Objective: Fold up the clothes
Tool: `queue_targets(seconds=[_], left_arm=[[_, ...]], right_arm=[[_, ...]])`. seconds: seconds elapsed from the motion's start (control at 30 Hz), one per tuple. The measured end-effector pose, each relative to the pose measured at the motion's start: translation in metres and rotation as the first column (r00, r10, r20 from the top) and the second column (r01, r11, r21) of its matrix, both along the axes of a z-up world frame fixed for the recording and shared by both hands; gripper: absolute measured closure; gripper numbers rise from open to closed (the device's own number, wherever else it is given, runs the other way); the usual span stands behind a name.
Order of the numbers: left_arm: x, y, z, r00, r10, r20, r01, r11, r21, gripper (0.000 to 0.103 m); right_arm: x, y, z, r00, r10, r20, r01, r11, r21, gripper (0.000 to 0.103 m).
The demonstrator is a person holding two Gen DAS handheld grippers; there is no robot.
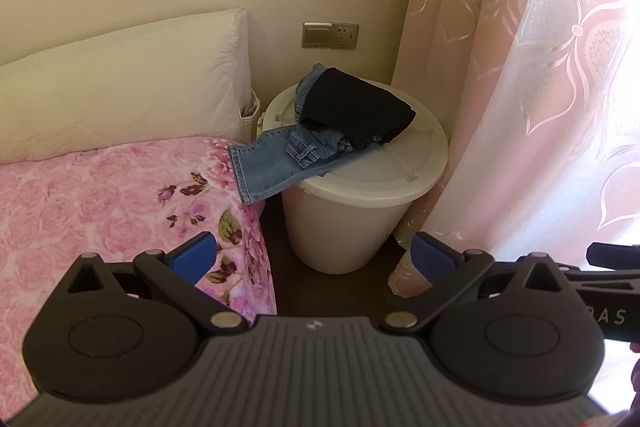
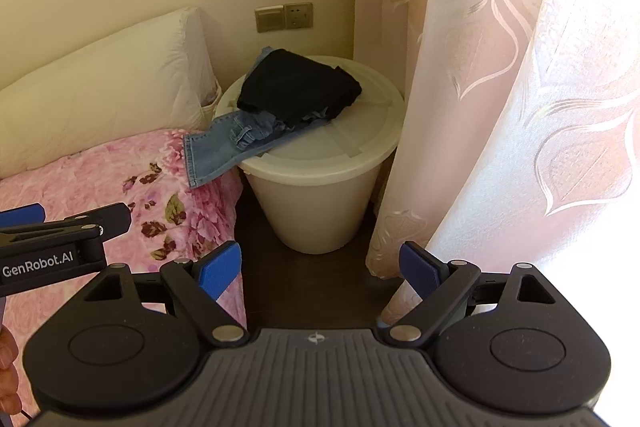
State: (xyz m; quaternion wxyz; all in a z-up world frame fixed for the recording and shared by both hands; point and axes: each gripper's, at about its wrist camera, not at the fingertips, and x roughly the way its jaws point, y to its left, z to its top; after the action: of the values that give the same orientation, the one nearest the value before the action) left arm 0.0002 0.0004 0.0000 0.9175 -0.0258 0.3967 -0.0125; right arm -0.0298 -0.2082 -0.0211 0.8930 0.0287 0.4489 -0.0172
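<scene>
Clothes: in your left wrist view the dark garment (image 1: pixel 356 107) lies heaped on the jeans (image 1: pixel 280 159) atop the lidded bin (image 1: pixel 360 187), one leg draping onto the bed (image 1: pixel 100 195). Left gripper (image 1: pixel 312 255) fingers gape wide, empty.

Right wrist view: right gripper (image 2: pixel 320 267) likewise spread, holding nothing; the curtain (image 2: pixel 500 107) crowds the bin, so approach from the bed side.

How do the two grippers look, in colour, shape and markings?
Both the left gripper and the right gripper are black, with blue finger pads, round side housings, silver pivot pins and a ribbed grey body. White lettering on the left one's side reads GenRobot.AI.
</scene>
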Motion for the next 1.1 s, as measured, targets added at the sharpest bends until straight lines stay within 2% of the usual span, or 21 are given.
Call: queue_targets(seconds=[0.2,0.47,1.1], left_arm=[[-0.001,0.005,0.002,1.000,-0.002,-0.006,0.002,1.000,0.002,0.001],[0.013,-0.001,0.001,1.000,-0.018,-0.006,0.018,1.000,0.009,0.001],[0.015,0.003,-0.002,1.000,-0.024,-0.012,0.024,1.000,0.010,0.001]], right_arm=[[0.002,0.008,0.002,1.000,0.006,-0.002,-0.006,1.000,0.001,0.014],[0.014,-0.010,-0.003,1.000,0.014,-0.001,-0.014,1.000,0.003,0.014],[0.017,-0.033,-0.003,0.999,0.032,-0.010,-0.031,0.999,0.022,0.014]])
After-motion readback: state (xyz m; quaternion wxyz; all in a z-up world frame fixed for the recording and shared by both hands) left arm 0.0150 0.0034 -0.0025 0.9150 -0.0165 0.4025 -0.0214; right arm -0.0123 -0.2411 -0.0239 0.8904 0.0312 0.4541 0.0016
